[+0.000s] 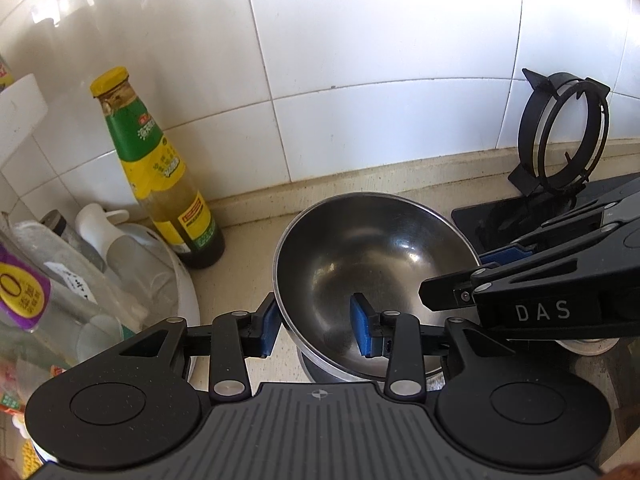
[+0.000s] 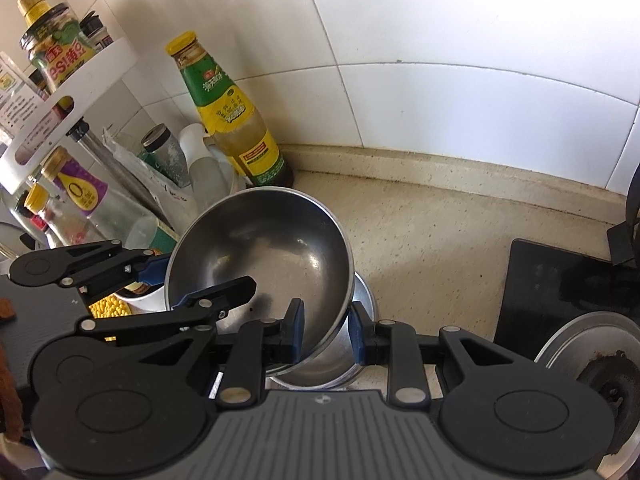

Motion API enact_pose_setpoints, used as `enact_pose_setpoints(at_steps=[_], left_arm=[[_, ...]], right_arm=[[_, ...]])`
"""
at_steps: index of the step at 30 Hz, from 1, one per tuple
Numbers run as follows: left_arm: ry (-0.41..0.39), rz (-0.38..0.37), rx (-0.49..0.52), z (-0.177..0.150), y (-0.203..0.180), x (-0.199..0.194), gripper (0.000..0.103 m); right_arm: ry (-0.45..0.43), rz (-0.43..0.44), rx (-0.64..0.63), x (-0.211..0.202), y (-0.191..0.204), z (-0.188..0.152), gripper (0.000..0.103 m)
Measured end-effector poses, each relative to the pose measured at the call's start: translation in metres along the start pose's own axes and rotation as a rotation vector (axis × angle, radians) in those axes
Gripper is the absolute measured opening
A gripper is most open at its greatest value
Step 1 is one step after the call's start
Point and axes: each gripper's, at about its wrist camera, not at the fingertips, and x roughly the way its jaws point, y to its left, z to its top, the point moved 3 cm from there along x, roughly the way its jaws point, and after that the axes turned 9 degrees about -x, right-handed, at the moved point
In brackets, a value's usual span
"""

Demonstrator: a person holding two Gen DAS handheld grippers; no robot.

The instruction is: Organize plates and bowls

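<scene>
1. Straddling the near rim of a tilted steel bowl [image 1: 372, 276], the left claw [image 1: 316, 328] has one blue pad outside the wall and one inside; the pads look parted around the rim, and contact cannot be told.
2. Reaching in from the right in the left wrist view, the right claw [image 2: 324, 336] brackets the bowl's opposite edge the same way, its pads spread to either side of the wall with gaps visible.
3. Sitting under the tilted bowl is a second steel bowl [image 2: 360, 344], resting on the speckled beige counter [image 2: 432, 232].
4. Standing against the white tiled wall [image 2: 460, 40] just behind the bowls is a yellow-capped sauce bottle [image 1: 160, 168], beside a white rack [image 2: 80, 92] crowded with condiment jars.
5. Lying to the right are a black stove top [image 2: 560, 288] and a pan-support ring [image 1: 564, 132] propped against the wall.
</scene>
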Motion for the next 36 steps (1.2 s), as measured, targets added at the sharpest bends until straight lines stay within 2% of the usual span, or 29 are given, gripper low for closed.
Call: enact_pose_setpoints(at_steps=[17, 36], left_arm=[[0.045, 0.003, -0.025, -0.021, 0.004, 0.004, 0.045], [0.077, 0.028, -0.079, -0.024, -0.002, 0.022, 0.045]], right_arm=[[0.057, 0.015, -0.022, 0.013, 0.007, -0.011, 0.029], [0.089, 0.033, -0.051, 0.024, -0.001, -0.012, 0.029]])
